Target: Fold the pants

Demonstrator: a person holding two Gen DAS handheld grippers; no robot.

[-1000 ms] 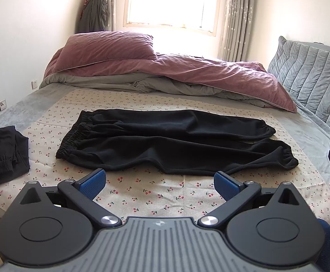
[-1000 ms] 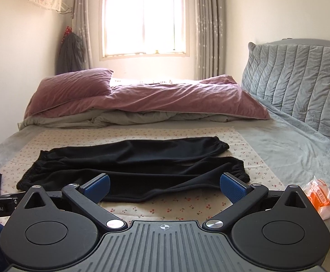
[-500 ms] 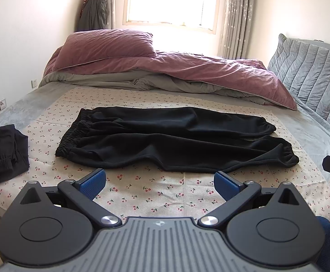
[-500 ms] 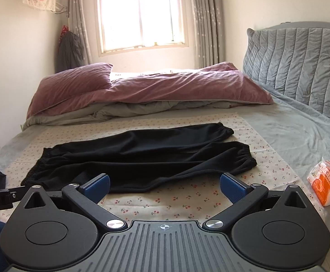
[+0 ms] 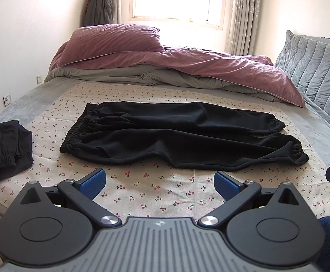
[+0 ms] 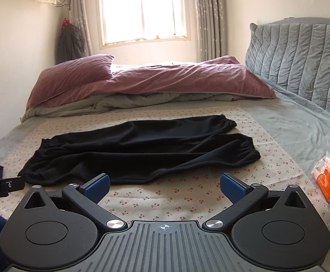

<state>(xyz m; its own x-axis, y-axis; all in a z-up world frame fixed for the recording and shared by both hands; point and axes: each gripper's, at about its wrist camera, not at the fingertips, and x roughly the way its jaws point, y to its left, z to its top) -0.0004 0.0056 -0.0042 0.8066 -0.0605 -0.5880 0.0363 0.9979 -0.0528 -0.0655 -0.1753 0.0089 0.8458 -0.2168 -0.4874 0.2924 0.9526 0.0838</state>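
A pair of black soft-fabric pants (image 5: 183,136) with elasticated waistband and cuffs is shown laid flat across a cream cherry-print cloth (image 5: 156,188) spread over the grey bed (image 5: 323,136). The waistband is seen at the left and the two cuffs at the right; the legs lie side by side, one nearer and one farther, with loose creases along them. The left gripper (image 5: 160,179), black with blue pads, is held wide open above the near edge of the cloth, just short of the pants, and nothing is gripped. The right gripper (image 6: 164,184) is likewise held wide open and unloaded, near the pants' near hem (image 6: 142,149). A second dark crumpled garment (image 5: 3,147) is seen at the far left of the bed, well apart from the pants. An orange-and-white plastic packet (image 6: 329,178) lies at the right on the grey bedding. A mauve duvet and pillow (image 5: 165,61) are heaped at the far side, beneath a bright window (image 6: 142,11).
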